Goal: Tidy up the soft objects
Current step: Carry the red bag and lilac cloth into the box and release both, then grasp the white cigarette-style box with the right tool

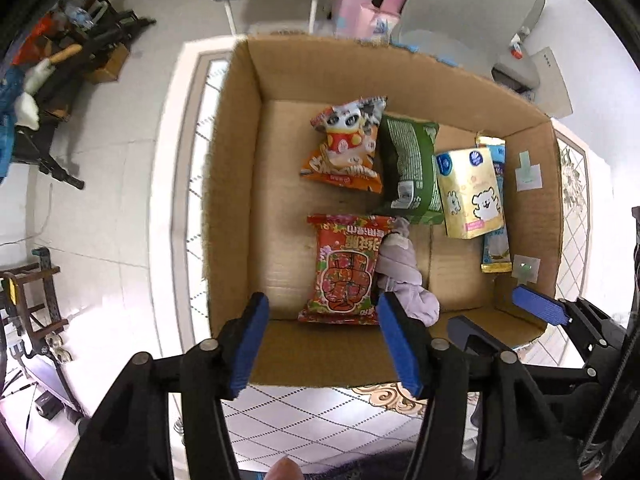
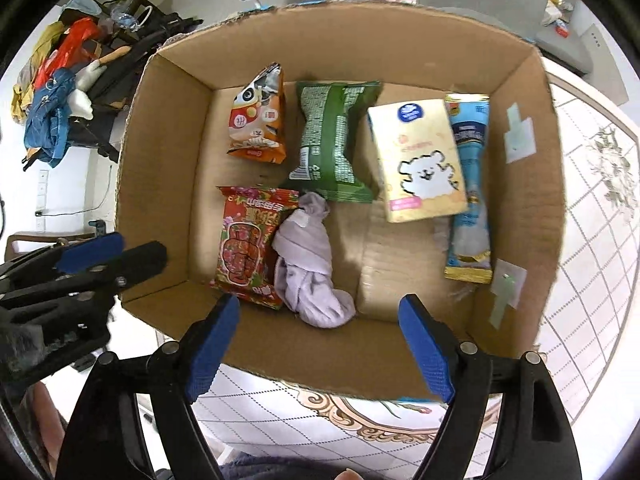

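Observation:
An open cardboard box (image 1: 236,184) (image 2: 160,184) holds soft items: an orange panda snack bag (image 1: 346,148) (image 2: 258,120), a green bag (image 1: 412,168) (image 2: 334,140), a yellow tissue pack (image 1: 470,194) (image 2: 418,160), a blue-gold packet (image 1: 496,248) (image 2: 470,188), a red snack bag (image 1: 346,270) (image 2: 248,240) and a rolled lilac cloth (image 1: 404,276) (image 2: 308,264). My left gripper (image 1: 320,340) is open and empty above the box's near wall. My right gripper (image 2: 320,348) is open and empty over the same wall; it also shows in the left wrist view (image 1: 500,312).
The box stands on a white patterned table (image 2: 592,200) (image 1: 192,168). Beyond lie a tiled floor, dark stands with clothes (image 2: 56,120) at the left, and a pink case (image 1: 372,0) behind the box.

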